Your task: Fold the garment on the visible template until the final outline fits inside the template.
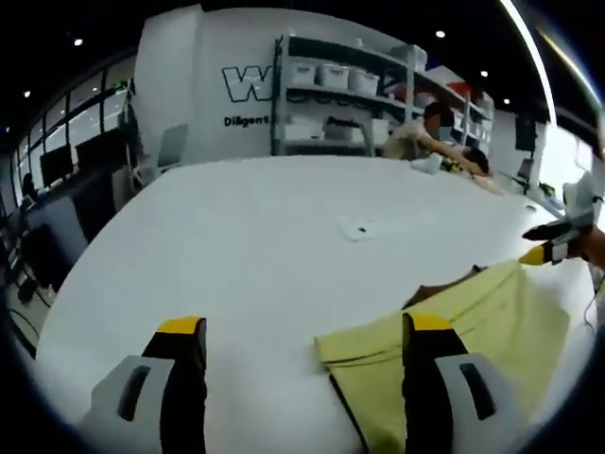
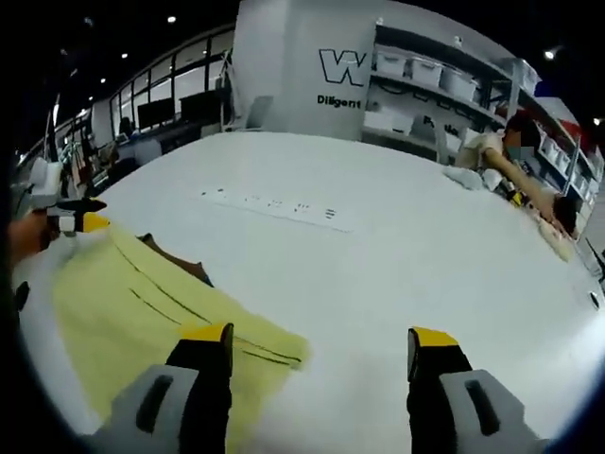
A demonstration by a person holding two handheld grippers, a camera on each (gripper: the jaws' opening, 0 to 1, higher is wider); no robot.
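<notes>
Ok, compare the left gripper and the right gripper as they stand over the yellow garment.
The left gripper has its right jaw over the yellow garment and its left jaw over bare white table; the right gripper is mirrored, left jaw over the garment, right jaw over bare table. The left gripper sits at the garment's left corner, the right gripper at its right corner. Both stand open, holding nothing, with yellow-tipped jaws.

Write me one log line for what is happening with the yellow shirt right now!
stage: fold starting | yellow garment flat on white table | left hand-held gripper open at its corner | right hand-held gripper open at its edge
</notes>
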